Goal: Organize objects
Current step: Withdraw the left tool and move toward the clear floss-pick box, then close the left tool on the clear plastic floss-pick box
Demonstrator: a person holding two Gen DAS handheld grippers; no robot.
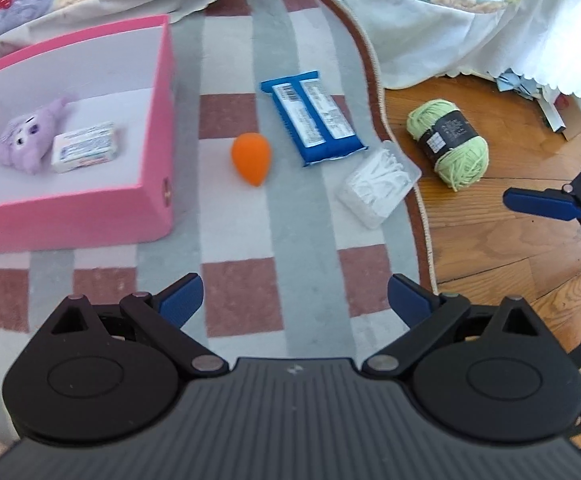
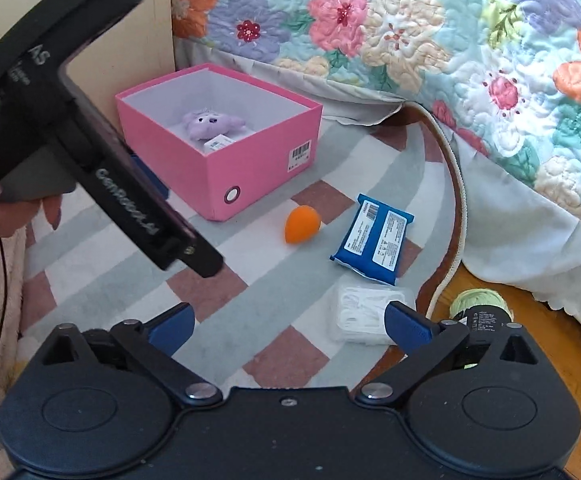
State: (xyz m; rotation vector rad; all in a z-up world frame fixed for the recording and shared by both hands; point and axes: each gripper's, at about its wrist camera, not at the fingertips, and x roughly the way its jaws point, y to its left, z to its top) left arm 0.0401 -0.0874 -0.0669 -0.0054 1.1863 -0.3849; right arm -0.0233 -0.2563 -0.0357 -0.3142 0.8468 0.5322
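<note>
One quilted bedspread [image 2: 430, 40] fills the top and right of the right wrist view, its white skirt [image 1: 490, 40] hanging to the floor. One checked rug [image 1: 250, 240] covers the centre of both views; its curved brown edge [image 1: 422, 216] runs down the right side, with bare wood floor [image 1: 490, 240] beyond it.

One pink box [image 1: 158, 120] sits open on the rug at the left of the left wrist view, its long axis running towards the upper right of the frame. Inside lie two things: a purple plush toy [image 1: 30, 140] and, touching it, a small white packet [image 1: 86, 146].

Four loose things lie outside the box. One blue wrapped pack [image 1: 314, 120] lies flat at centre, long axis slanting from upper left to lower right. One green yarn ball [image 1: 446, 140] rests on the wood floor, off the rug, its band crosswise. One clear case of white picks [image 1: 378, 180] sits at the rug's edge, just beside the pack's lower corner. One orange egg-shaped sponge [image 1: 250, 158] lies between box and pack, narrow tip pointing down the frame.

Open rug stretches across the lower middle, in front of both tools.

The left gripper [image 1: 294, 300] hovers with its tongs spread wide, holding nothing. The right gripper [image 2: 288, 326] is likewise spread and empty, its right finger overlapping the picks case in view.
</note>
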